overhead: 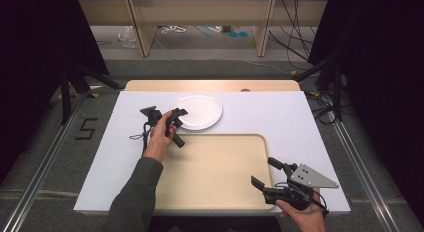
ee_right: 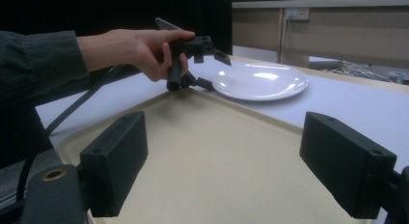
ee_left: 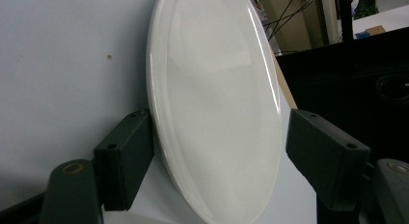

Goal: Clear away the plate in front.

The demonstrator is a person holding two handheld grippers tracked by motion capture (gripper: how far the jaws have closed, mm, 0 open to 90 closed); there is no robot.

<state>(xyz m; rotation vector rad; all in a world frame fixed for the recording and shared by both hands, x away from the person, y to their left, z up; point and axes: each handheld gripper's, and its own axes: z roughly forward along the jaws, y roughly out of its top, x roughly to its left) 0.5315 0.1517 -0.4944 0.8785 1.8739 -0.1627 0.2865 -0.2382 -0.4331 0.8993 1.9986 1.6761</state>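
white glossy plate [ee_left: 217,103], round and shallow, sits between the parted left tongs [ee_left: 219,151].

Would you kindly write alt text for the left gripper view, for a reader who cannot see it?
A white plate lies on a white table surface, its near edge between the open black jaws of the left tongs. One jaw sits close against the rim; the other stands apart over the plate. Dark surroundings and cables lie beyond.
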